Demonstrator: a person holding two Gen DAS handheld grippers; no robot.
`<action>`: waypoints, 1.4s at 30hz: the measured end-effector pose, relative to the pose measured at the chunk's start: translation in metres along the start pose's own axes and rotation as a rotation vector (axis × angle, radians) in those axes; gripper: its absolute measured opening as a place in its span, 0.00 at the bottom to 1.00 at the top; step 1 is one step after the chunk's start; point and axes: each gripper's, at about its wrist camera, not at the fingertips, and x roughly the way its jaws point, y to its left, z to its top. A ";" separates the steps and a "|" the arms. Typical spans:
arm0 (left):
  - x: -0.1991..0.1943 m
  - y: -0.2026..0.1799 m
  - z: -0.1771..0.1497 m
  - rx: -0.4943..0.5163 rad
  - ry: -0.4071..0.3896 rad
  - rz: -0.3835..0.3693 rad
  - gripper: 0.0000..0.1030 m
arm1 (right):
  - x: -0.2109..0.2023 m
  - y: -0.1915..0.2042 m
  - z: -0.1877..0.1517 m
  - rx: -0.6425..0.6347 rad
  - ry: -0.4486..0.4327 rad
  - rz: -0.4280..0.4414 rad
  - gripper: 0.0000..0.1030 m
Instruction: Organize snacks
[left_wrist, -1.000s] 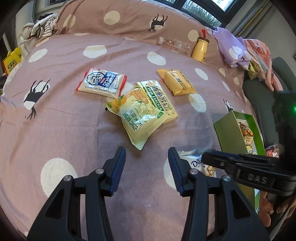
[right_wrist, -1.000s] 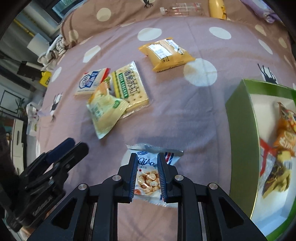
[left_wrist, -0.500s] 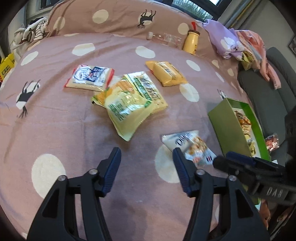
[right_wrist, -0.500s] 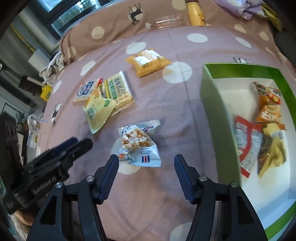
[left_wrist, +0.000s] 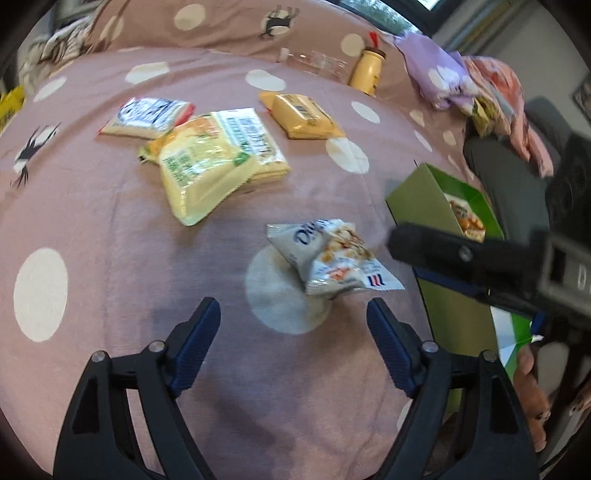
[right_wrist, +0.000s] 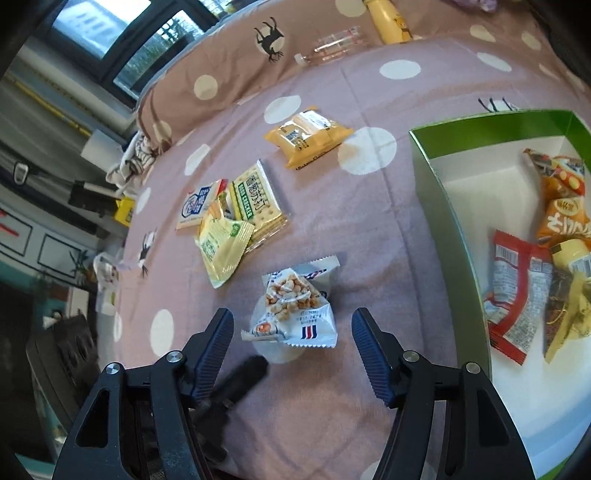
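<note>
Between the right tongs' (right_wrist: 291, 345) fingers, just ahead of the tips, lies a white snack bag (right_wrist: 295, 310) on the pink dotted bedspread (right_wrist: 369, 229), untouched. Jaws there wide apart and opening further, pads clear of the bag on both sides. Off to the right of these tongs stands a green box (right_wrist: 439, 192), white inside, holding an orange packet (right_wrist: 561, 206), a red-edged packet (right_wrist: 513, 291) and a yellow-and-dark one (right_wrist: 569, 306). Farther ahead and left: a pale yellow bag (right_wrist: 221, 247) lying partly over a green cracker pack (right_wrist: 258, 206), a blue-and-white pack (right_wrist: 199, 206) beside them, and beyond, an orange pack (right_wrist: 306, 136). At the far edge, a clear bottle (right_wrist: 332, 46) and a yellow bottle (right_wrist: 388, 18).

Ahead of the left tongs (left_wrist: 293, 334), slightly right of centre, sits the same white bag (left_wrist: 332, 258), past the fingertips and not between them. Jaws here also spread and opening, with only bedspread between. To the right, crossing that view, juts a black finger (left_wrist: 461, 254) of the right tongs, in front of the box (left_wrist: 424, 199). Beyond, the pale yellow bag (left_wrist: 199, 170) and the other packs.
</note>
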 end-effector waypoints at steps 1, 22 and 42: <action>0.001 -0.006 0.000 0.010 -0.006 0.001 0.79 | 0.001 -0.001 0.001 0.000 0.005 0.001 0.65; 0.038 -0.020 0.012 0.040 -0.004 0.021 0.30 | 0.058 0.001 0.006 -0.085 0.082 0.100 0.45; -0.018 -0.142 0.032 0.293 -0.113 -0.120 0.30 | -0.093 -0.045 0.001 0.021 -0.272 0.072 0.44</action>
